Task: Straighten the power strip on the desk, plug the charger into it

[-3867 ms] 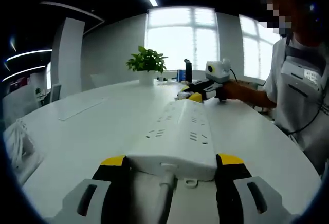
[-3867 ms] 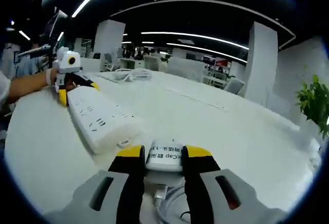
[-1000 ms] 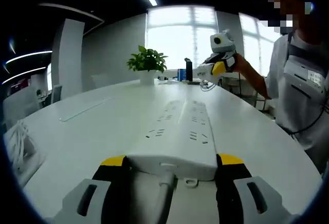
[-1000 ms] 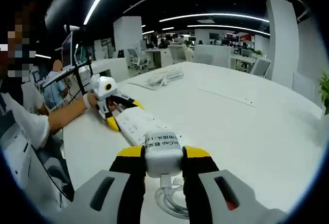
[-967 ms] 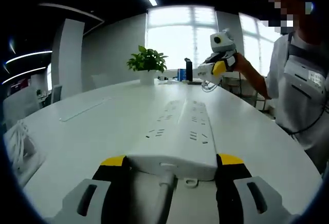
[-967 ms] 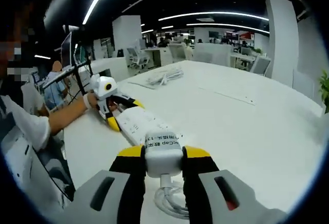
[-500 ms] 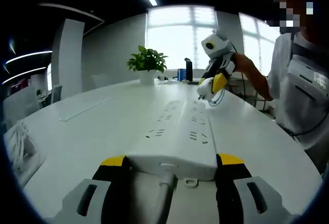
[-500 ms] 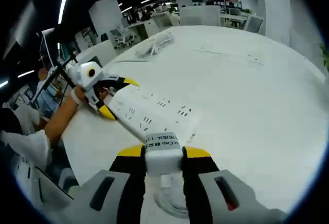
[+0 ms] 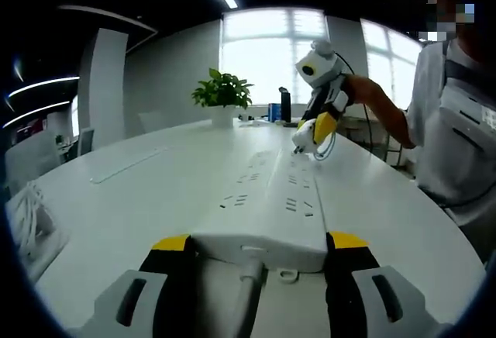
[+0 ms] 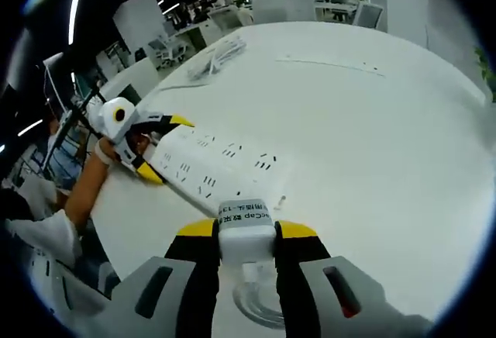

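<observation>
Both grippers are clamped: the left gripper (image 9: 257, 246) holds the power strip's (image 9: 271, 198) cord end. At one o'clock above the strip, the right gripper (image 10: 246, 233) pinches the charger (image 10: 246, 228).

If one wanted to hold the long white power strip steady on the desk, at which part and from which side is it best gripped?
Probably at the cable end of the long white power strip, coming along its length, jaws across its short width. The left gripper already holds it so. That end is narrow, has no sockets, and leaves the far sockets free for the white charger block in the right gripper.
</observation>
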Available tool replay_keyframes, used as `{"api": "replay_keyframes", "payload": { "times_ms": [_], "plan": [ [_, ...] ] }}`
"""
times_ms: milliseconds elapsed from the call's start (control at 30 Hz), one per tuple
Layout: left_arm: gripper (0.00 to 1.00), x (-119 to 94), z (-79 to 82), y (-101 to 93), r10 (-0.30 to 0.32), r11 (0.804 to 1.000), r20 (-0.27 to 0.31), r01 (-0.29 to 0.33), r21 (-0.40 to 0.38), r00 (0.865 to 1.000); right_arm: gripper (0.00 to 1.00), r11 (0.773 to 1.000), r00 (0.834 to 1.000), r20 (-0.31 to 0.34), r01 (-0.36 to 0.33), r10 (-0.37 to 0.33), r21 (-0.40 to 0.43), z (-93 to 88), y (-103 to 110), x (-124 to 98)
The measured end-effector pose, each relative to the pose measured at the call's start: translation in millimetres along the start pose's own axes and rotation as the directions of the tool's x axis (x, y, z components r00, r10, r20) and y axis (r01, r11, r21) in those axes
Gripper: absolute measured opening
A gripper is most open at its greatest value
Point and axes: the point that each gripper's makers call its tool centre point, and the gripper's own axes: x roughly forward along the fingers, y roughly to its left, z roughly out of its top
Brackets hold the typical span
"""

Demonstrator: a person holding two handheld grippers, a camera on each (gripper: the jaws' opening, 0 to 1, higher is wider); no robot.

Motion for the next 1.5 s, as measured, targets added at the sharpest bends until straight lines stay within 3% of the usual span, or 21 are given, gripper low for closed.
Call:
{"api": "replay_keyframes", "payload": {
  "times_ms": [333, 400, 600, 1133, 1300, 1500],
  "plan": [
    [0.68, 0.0, -1.2, -2.6, 0.006, 1.0, -0.002, -0.006, -0.001, 1.0, 0.26, 0.993, 0.988, -0.104, 0.114, -0.11, 0.032, 3.1, 1.0, 0.0],
    [0.68, 0.0, -1.5, -2.3, 0.006, 1.0, -0.003, -0.006, -0.001, 1.0, 0.26, 0.992, 0.983, -0.139, 0.122, -0.117, 0.027, -1.0, 1.2, 0.3],
    [0.68, 0.0, -1.8, -1.7, 0.008, 1.0, -0.004, -0.008, -0.001, 1.0, 0.26, 0.986, 0.982, -0.133, 0.143, -0.132, 0.081, 6.1, -1.0, 0.6],
    [0.68, -1.2, -1.5, -0.3, 0.009, 1.0, -0.004, -0.009, -0.001, 1.0, 0.26, 0.982, 0.966, -0.221, 0.162, -0.137, 0.098, -14.9, 6.2, 1.3],
    [0.68, -1.8, -1.7, -0.5, 0.009, 1.0, -0.005, -0.009, -0.001, 1.0, 0.26, 0.979, 0.954, -0.273, 0.164, -0.125, 0.125, -10.1, 7.0, 1.8],
    [0.68, -2.2, -1.9, -0.5, 0.011, 1.0, -0.005, -0.011, -0.001, 1.0, 0.26, 0.967, 0.934, -0.313, 0.221, -0.173, 0.125, 5.7, 4.3, 2.4]
  ]
}}
